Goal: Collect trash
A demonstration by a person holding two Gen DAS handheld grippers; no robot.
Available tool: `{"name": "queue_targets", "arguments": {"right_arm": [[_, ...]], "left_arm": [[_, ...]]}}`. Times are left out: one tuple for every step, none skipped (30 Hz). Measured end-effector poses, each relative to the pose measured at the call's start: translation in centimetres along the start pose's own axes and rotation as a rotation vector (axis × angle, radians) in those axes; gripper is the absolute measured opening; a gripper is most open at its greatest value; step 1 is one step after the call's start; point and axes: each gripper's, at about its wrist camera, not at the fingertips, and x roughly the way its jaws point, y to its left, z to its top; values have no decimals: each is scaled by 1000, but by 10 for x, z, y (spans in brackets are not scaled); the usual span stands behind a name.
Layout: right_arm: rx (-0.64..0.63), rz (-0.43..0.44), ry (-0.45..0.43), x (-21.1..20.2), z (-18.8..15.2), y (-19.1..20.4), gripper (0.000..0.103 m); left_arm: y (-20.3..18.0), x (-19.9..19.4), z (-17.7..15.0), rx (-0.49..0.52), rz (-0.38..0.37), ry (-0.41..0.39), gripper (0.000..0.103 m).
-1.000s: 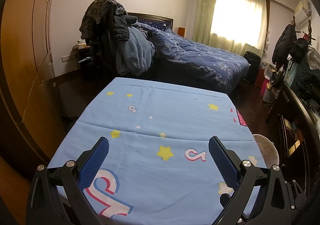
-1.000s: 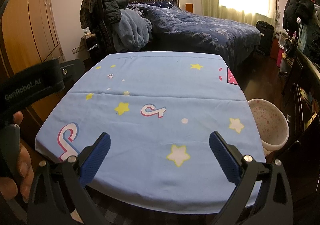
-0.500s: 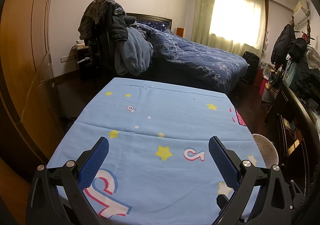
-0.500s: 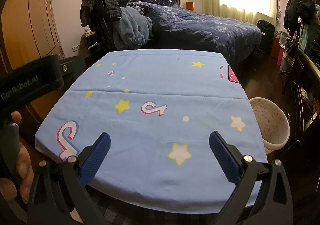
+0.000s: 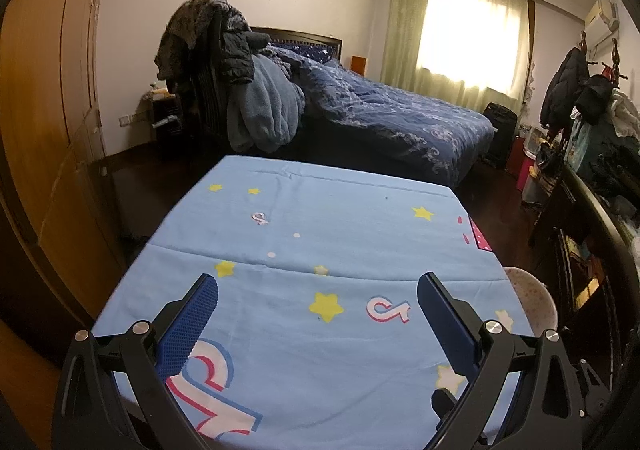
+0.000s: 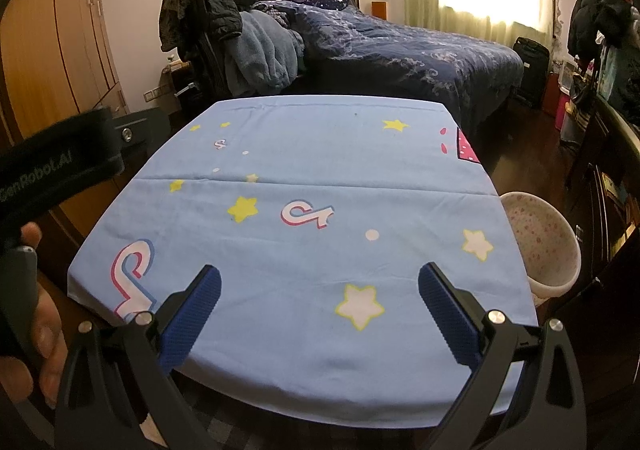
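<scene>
While both grippers, left [image 5: 318, 292] & right [image 6: 320, 284], hover spread wide & empty over the blue tablecloth [image 6: 312, 186], no trash shows, so the bin [image 6: 554, 246] beside the table risks getting nothing.

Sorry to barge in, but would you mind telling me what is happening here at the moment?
A person is holding a pair of tongs in each hand over a table covered with a light blue cloth printed with stars. Both the left tongs and the right tongs are open and hold nothing. No trash shows on the cloth. A speckled white bin stands beside the table's right edge. The person's left hand shows at the edge of the right wrist view, gripping its handle.
</scene>
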Motion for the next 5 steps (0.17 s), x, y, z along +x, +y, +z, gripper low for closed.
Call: {"name": "queue_targets", "arguments": {"right_arm": [[0, -1, 1, 0, 0, 0, 99], [-1, 0, 2, 0, 0, -1, 99], [-1, 0, 1, 0, 0, 0, 99], [-1, -1, 1, 0, 0, 0, 99], [-1, -1, 1, 0, 0, 0, 99]], "left_arm": [[1, 1, 0, -4, -6, 5, 99], [-2, 1, -2, -3, -2, 6, 99], [-1, 2, -2, 1, 4, 6, 99], [-2, 2, -2, 8, 13, 7, 99], [-2, 4, -2, 13, 19, 9, 99]]}}
